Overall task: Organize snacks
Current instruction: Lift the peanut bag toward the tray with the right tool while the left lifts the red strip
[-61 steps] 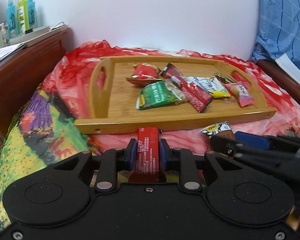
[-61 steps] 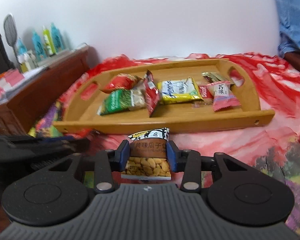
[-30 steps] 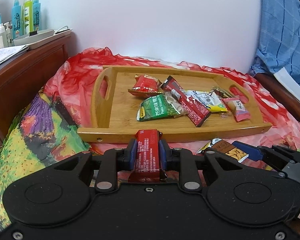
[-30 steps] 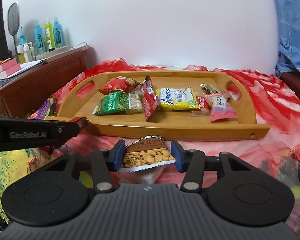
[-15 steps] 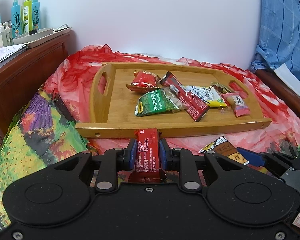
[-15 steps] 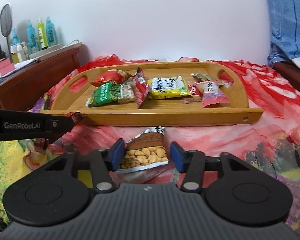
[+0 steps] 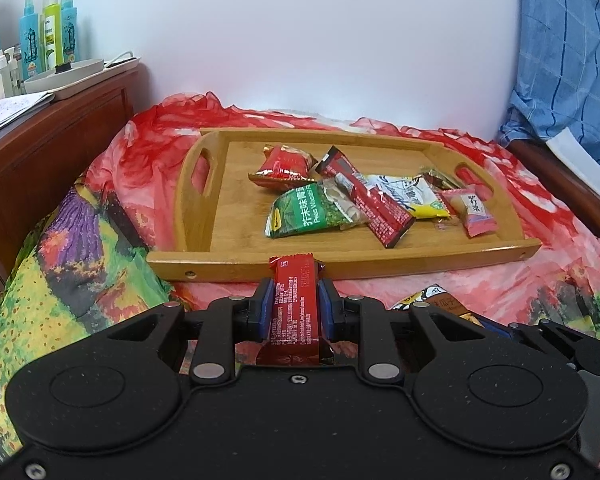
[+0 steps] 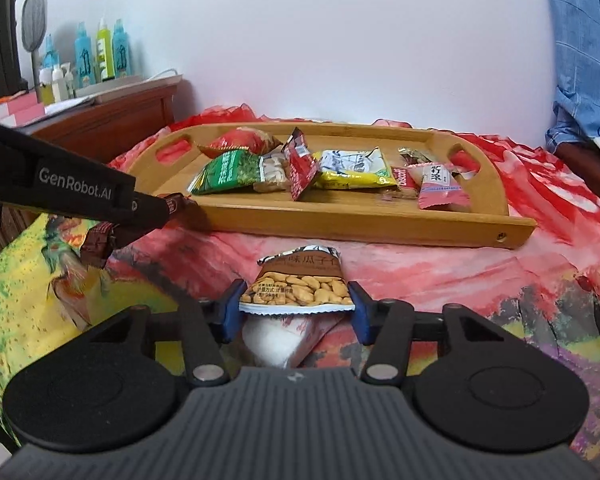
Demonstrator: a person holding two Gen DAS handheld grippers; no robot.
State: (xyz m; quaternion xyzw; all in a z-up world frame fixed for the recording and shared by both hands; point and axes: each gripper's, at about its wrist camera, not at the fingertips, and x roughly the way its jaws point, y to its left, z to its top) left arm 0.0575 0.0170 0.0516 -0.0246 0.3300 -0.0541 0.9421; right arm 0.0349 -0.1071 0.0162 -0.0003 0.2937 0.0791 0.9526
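Note:
A wooden tray [image 7: 340, 268] lies on the red bedspread and holds several snack packets, among them a green pea packet [image 7: 308, 212]. My left gripper [image 7: 295, 312] hovers just short of the tray's front wall, shut on a red bar [image 7: 296, 280] that stands up between its pads. Seen from the right wrist, this gripper [image 8: 140, 208] reaches in from the left. My right gripper [image 8: 296, 304] is low over the bedspread in front of the tray. Its jaws are closing on a seed packet [image 8: 300, 286], with both pads touching the packet's side edges.
A dark wooden cabinet [image 7: 52, 140] with spray bottles [image 7: 52, 36] and papers stands at the left. Blue checked cloth [image 7: 560, 60] hangs at the right above a wooden bed rail [image 7: 568, 192]. A white wall is behind the tray.
The right jaws spread and the seed packet dropped flat on the bedspread; they have now come back in against its edges. The left gripper kept still, holding the red bar.

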